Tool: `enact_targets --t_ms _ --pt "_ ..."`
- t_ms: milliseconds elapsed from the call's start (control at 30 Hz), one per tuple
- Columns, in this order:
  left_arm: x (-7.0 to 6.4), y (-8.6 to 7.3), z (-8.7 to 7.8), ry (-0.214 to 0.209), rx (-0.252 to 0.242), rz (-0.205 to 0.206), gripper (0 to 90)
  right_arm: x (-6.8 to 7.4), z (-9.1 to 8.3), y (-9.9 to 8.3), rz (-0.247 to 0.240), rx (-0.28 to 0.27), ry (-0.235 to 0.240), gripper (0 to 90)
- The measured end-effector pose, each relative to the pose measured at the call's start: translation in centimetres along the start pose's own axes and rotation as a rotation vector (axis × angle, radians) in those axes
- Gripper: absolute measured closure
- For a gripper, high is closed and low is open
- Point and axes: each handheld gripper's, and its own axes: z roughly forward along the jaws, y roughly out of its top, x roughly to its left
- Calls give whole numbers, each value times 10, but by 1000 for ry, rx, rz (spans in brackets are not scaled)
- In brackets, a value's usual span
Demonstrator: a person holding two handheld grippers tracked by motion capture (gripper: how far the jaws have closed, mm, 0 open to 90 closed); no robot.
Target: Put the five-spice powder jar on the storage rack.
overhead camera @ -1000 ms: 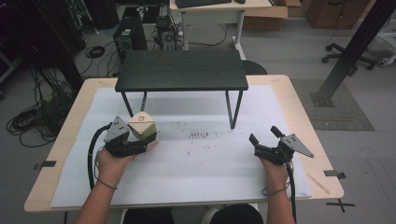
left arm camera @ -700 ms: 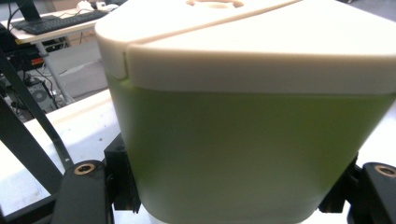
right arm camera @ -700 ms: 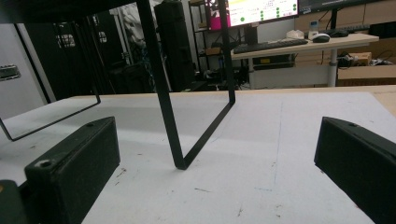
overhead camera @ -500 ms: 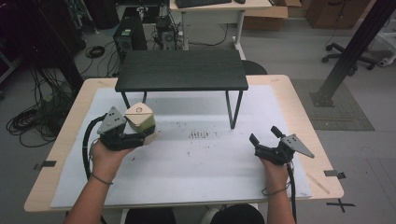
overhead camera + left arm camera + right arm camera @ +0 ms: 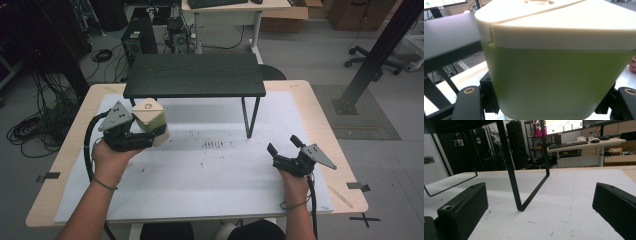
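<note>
At the left side of the worktop (image 5: 300, 100), just in front of the black shelf (image 5: 195, 75), my left tongs (image 5: 150, 137) grip a green container with a cream lid (image 5: 149, 114). It's upright, lifted off the white sheet (image 5: 215, 175), jaws clamped on its lower body from both sides. Right tongs (image 5: 282, 147) sit well apart near the right edge, jaws spread wide, holding nothing.

Risks, as I judge them:
- Grip sits low on smooth tapered walls, so the container could tip or slide out if I swing fast.
- Shelf edge is close; raising it toward the shelf top could catch the lid on the rim and knock it askew.
- Lid seam looks like a flap; tilting may open it if there's anything inside.

Can't resolve:
- Left gripper view is too close: the container's base and any contact with the sheet are cut off.
- Contents unknown, walls opaque.
- Pad contact points are hidden behind the body.
- Dark specks mid-sheet (image 5: 215, 144): too small to identify.
</note>
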Motion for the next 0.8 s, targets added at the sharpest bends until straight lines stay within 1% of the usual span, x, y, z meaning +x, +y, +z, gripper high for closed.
enact_targets --t_ms 33,100,167,267,300,333,400,433,467,700,733,800 --pt "0 6 0 -2 -2 3 293 0 0 0 2 0 -1 0" --pt "0 9 0 -3 -4 7 293 0 0 0 1 0 -1 0" --pt "1 18 0 -11 -4 16 293 0 0 0 1 0 -4 0" --pt "2 28 0 -21 -5 20 293 0 0 0 2 0 -6 0" --pt "2 28 0 -21 -5 20 293 0 0 0 2 0 -6 0" --pt "3 32 1 -26 -10 15 293 0 0 0 3 0 -7 0" --pt "4 38 2 -34 -6 18 293 0 0 0 3 -1 -8 0" --pt "4 38 2 -34 -6 18 293 0 0 0 3 -1 -8 0" --pt "5 43 3 -39 -6 19 293 0 -1 0 3 -2 -9 0" --pt "10 61 7 -57 -10 10 293 0 -1 0 5 -3 -14 0" --pt "10 61 7 -57 -10 10 293 0 -1 0 6 -4 -14 0" --pt "12 69 9 -72 -17 6 293 0 -1 0 6 -4 -15 0"
